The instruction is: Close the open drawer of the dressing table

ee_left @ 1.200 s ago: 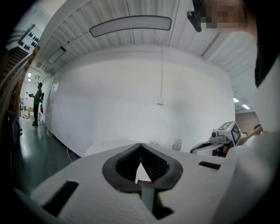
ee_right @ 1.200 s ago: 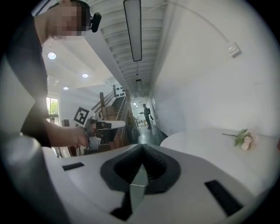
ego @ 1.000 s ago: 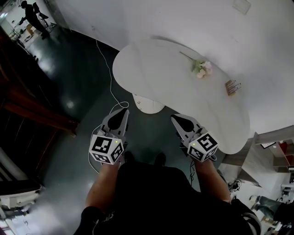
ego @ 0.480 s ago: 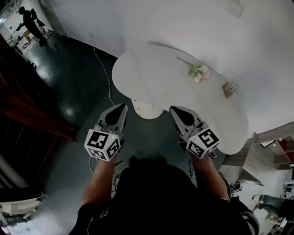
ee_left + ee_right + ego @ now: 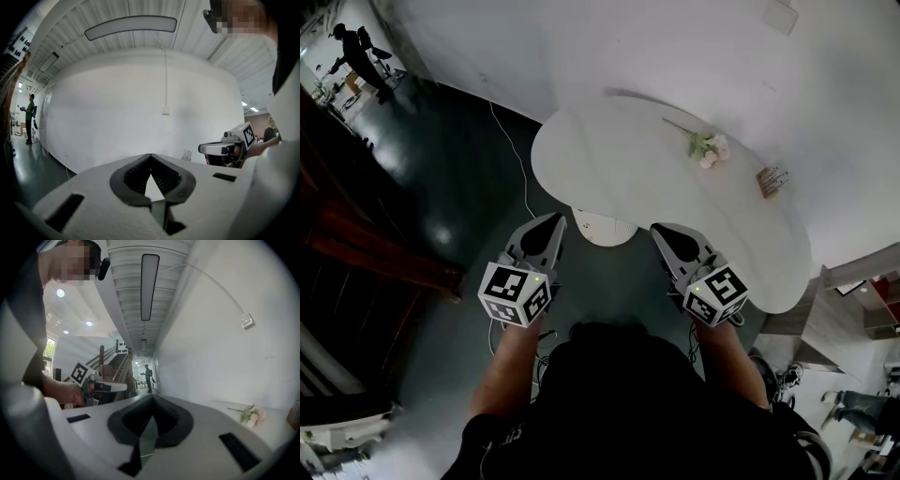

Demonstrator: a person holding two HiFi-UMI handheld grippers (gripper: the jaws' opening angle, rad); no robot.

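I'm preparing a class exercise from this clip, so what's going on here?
A person stands before a white dressing table with a gripper in each hand. The left gripper and the right gripper are both shut with nothing between their jaws, and they hang short of the table's near edge, touching nothing. A white part shows under that edge, possibly the open drawer. A flower sprig and a small item lie on top.
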